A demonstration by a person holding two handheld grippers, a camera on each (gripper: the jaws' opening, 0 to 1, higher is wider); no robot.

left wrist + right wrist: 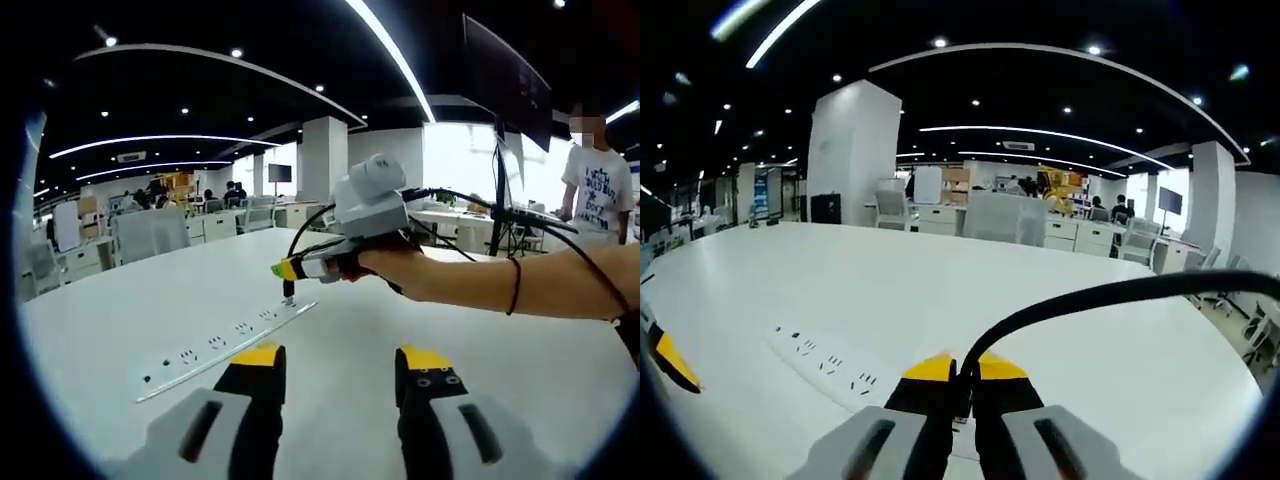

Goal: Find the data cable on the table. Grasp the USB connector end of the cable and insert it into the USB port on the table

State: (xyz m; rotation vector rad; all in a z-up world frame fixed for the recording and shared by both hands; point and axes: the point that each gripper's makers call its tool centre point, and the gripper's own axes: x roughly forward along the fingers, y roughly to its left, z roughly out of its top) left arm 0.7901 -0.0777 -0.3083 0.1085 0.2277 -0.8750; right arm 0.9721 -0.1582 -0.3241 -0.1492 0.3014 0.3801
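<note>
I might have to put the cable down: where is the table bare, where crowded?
The table is bare on both sides of the strip: the wide patch toward the chairs, and the patch under the arm. Crowded only at the strip's far end, where the right gripper holds the cable.

Cable (1090, 296) between jaws (socket strip (830, 365) nearby)

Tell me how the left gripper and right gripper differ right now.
Left gripper jaws stand wide apart; right gripper jaws are shut. Left gripper holds nothing; right gripper clamps the black cable. Right gripper is down at the socket strip; left gripper hangs back from it. Both have yellow tips.
</note>
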